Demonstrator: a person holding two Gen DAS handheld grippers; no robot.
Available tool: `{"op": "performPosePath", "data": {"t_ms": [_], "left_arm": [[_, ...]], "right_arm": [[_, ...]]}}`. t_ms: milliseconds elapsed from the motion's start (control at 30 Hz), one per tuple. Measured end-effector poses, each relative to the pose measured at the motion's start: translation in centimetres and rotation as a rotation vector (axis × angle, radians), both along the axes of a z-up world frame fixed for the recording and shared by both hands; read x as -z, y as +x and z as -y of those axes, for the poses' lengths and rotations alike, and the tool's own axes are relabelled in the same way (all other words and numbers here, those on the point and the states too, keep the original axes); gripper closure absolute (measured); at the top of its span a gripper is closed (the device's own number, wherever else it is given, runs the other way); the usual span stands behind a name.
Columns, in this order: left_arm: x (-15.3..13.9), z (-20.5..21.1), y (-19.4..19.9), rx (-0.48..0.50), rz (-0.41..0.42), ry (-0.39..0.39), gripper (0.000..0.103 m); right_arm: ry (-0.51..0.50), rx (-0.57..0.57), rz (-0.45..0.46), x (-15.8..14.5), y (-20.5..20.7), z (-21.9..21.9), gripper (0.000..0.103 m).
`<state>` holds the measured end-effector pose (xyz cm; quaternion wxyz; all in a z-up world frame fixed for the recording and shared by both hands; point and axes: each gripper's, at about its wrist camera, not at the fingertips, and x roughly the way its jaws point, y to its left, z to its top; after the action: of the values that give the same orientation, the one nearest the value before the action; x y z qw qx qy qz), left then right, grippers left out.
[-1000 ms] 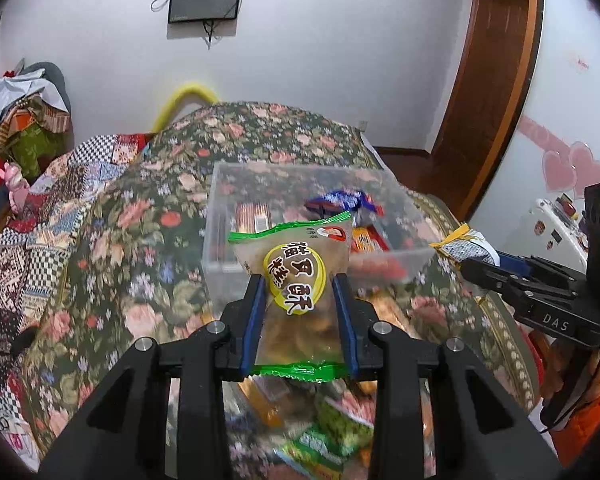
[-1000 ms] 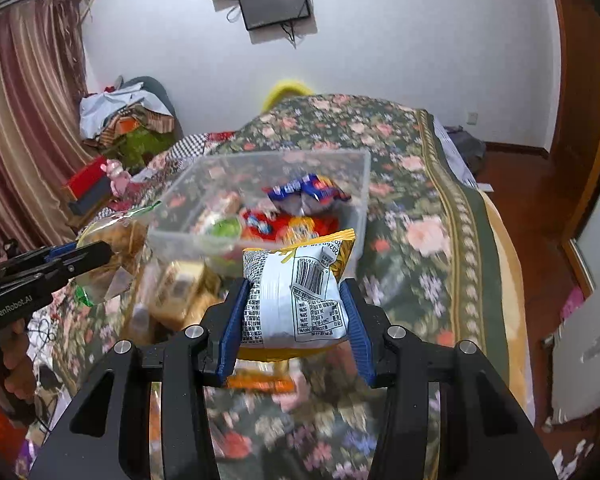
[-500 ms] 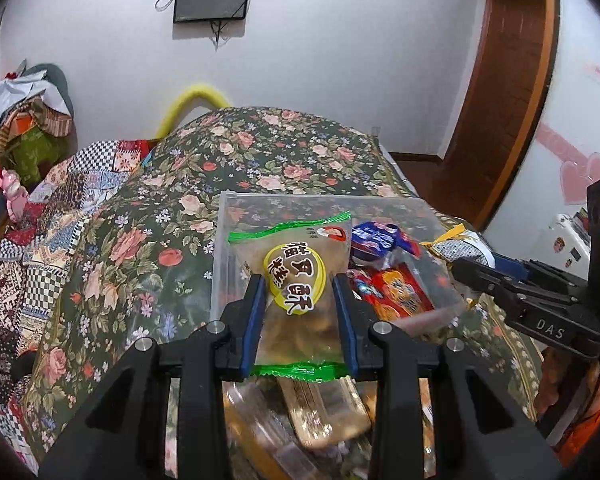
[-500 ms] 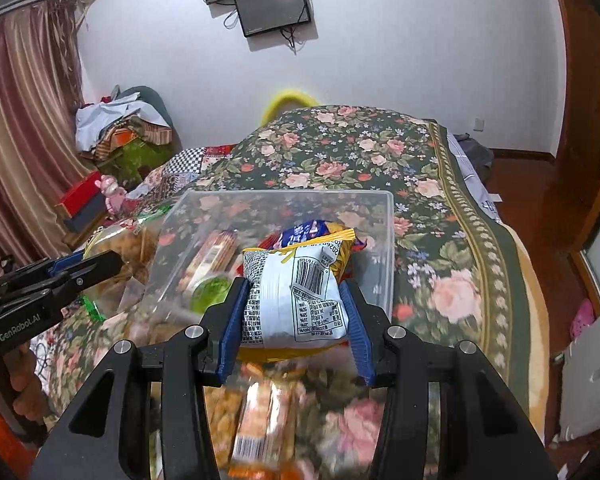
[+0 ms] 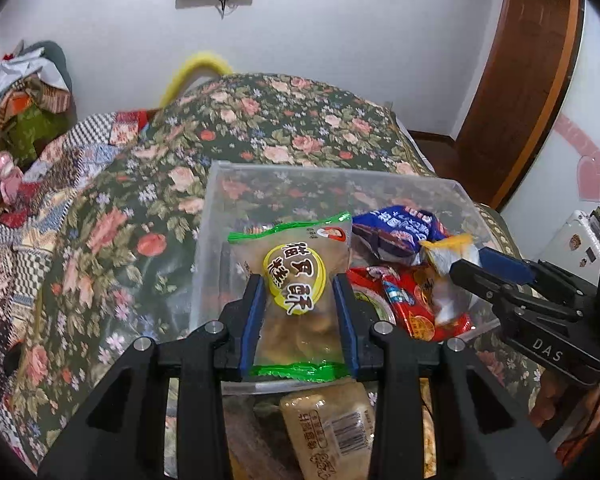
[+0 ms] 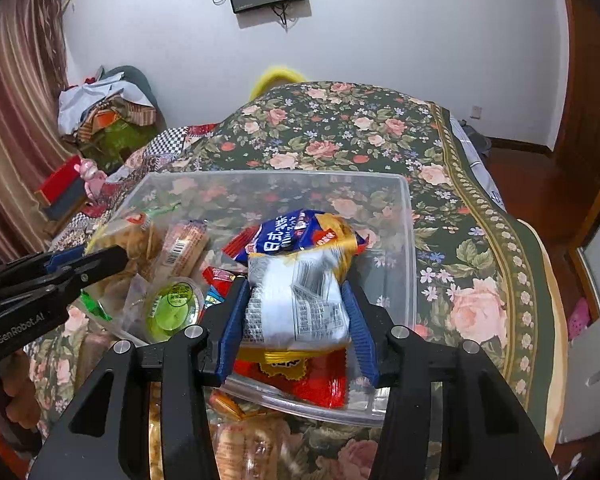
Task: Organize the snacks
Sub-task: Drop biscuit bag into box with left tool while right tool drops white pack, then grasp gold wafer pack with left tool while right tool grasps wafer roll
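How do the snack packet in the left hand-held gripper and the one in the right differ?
The left hand-held gripper pinches a clear, green-edged packet with a yellow label; the right hand-held gripper, jaws opening, has a white, yellow-edged packet with printed text between them. Both hang over the clear plastic bin.

Both grippers are black plastic, each with two angular fingers faced by ribbed blue pads and set with round silver screws. The left gripper [image 5: 299,320] reads "GenRobot.AI" in white along its side; the right gripper [image 6: 298,320] reads "DAS". An orange edge behind each may be a sleeve.
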<state>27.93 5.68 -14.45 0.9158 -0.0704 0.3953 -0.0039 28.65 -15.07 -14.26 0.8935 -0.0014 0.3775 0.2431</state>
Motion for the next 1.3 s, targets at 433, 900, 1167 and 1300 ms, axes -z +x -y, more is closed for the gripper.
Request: {"op": "performPosePath", "data": {"t_ms": [433,900,1167,1300], "left_arm": [[-2.3,-0.5,-3.7,0.007,0.028,0.021,0.068],[0.9,-1.3,-9.1,0.000,-0.064,0.029,0.056],[5.0,-1.3,-10.3,0.002,-0.144,0.035,0.048],[5.3,-1.7,-10.8,0.000,-0.131,0.049,0.042]], "right_arm": [[-0.011,-0.005,0.046,-1.9,-2.7,0.9,0.041],[-0.064,-0.069,-0.021,0.5,-7.2,1.2,0.041],[-0.091,-0.084,-0.119,3.7,-8.1,1.3,0.041],[-0.105,-0.086,-0.154,4.9,-8.1,1.2,0.041]]}}
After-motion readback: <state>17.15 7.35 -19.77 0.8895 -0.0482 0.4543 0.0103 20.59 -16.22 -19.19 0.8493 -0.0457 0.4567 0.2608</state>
